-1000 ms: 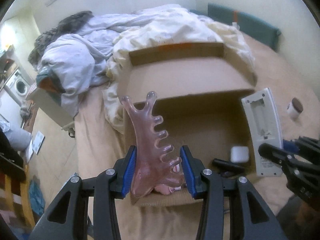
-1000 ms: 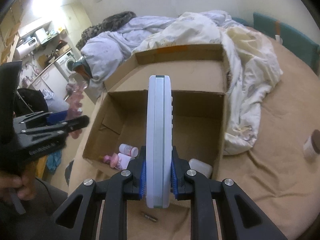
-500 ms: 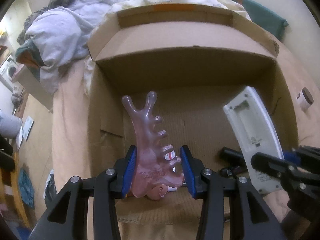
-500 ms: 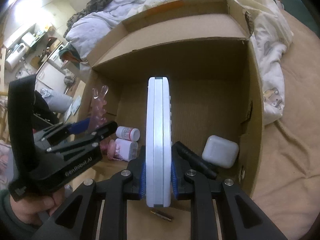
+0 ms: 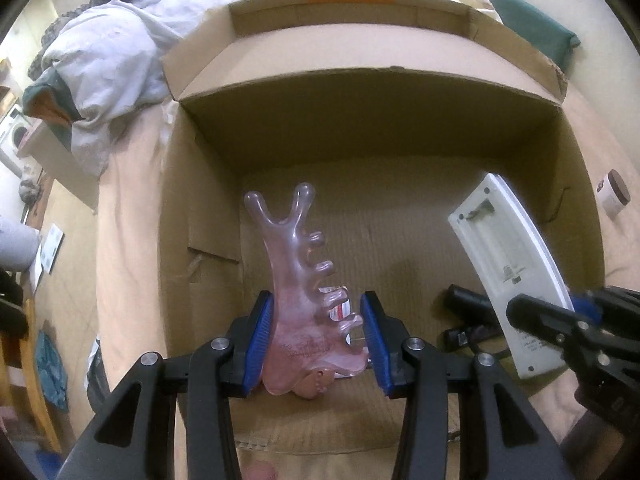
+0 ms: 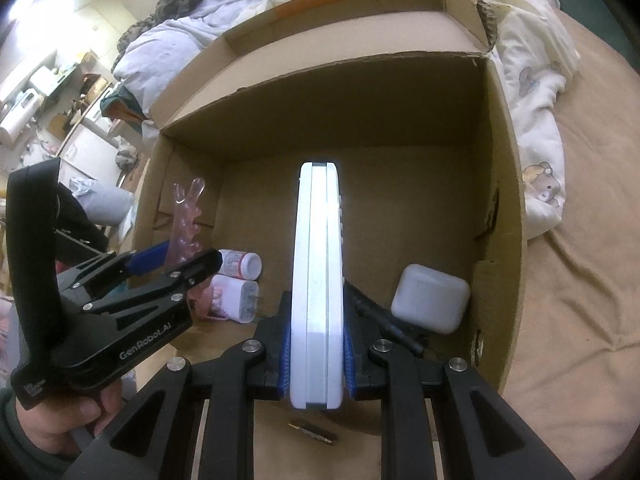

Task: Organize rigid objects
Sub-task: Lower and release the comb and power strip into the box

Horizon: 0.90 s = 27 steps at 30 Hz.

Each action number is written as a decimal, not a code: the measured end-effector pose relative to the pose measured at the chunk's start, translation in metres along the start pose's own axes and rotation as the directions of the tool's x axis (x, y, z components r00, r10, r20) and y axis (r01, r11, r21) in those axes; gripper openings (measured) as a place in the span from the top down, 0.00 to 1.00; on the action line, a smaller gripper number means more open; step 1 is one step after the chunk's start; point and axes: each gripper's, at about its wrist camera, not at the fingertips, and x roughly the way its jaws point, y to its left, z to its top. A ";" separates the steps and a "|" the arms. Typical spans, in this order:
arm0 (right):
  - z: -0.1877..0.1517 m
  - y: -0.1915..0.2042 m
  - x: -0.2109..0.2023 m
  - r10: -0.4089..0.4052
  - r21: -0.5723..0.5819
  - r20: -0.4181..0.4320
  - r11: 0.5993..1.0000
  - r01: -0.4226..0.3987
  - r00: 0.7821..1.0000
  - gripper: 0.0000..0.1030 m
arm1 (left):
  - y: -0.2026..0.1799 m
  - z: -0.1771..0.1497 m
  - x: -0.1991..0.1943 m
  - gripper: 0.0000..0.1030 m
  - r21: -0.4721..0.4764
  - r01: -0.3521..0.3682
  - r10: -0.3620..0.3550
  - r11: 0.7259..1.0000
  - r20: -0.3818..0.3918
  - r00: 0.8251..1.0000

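Note:
My left gripper point(image 5: 318, 340) is shut on a clear pink comb-shaped massage tool point(image 5: 298, 276) and holds it upright over the near left part of the open cardboard box point(image 5: 360, 120). My right gripper point(image 6: 316, 354) is shut on a white remote control point(image 6: 318, 276), held on edge over the near middle of the box point(image 6: 500, 200). The remote point(image 5: 508, 264) and right gripper show at the right of the left wrist view. The massage tool point(image 6: 186, 220) and left gripper point(image 6: 168, 262) show at the left of the right wrist view.
In the box lie two white bottles point(image 6: 236, 280), a white case point(image 6: 430, 298) and a black rod-like item point(image 6: 380, 318). The box sits on a tan bed with crumpled bedding point(image 5: 120, 60) behind. A small jar point(image 5: 614, 194) stands on the bed to the right.
Both grippers have moved forward and down over the box with their objects still held. The box now fills both views.

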 end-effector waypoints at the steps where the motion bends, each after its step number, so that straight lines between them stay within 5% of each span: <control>1: 0.001 0.001 0.001 -0.007 -0.002 -0.002 1.000 0.007 1.000 0.79 | -0.001 -0.001 0.000 0.61 0.001 -0.004 0.004 1.000 -0.003 1.000; 11: 0.005 -0.002 -0.002 -0.059 0.010 0.008 0.998 0.059 0.998 0.73 | -0.005 0.002 -0.006 0.57 0.028 -0.025 0.025 0.999 0.030 0.999; 12: 0.005 -0.001 -0.005 -0.061 0.006 0.018 0.998 0.061 0.998 0.68 | -0.005 0.001 -0.007 0.49 0.025 -0.025 0.024 0.999 0.032 0.999; 15: 0.008 0.003 -0.015 -0.063 -0.006 0.070 0.998 0.064 0.996 0.30 | -0.003 0.001 -0.011 0.30 0.003 -0.025 0.025 1.000 0.040 0.999; 17: 0.010 0.005 -0.021 -0.066 -0.011 0.114 0.998 0.068 0.991 0.27 | -0.002 0.002 -0.014 0.29 -0.009 -0.012 0.013 1.000 0.043 0.999; 19: 0.012 0.005 -0.028 -0.070 -0.017 0.154 0.997 0.074 0.986 0.02 | -0.001 0.002 -0.016 0.26 -0.019 -0.008 0.009 1.000 0.043 0.999; 27: 0.011 0.003 -0.040 -0.066 -0.018 0.216 0.997 0.072 0.974 0.00 | 0.007 0.002 -0.025 0.26 -0.052 -0.015 0.018 0.999 0.055 0.998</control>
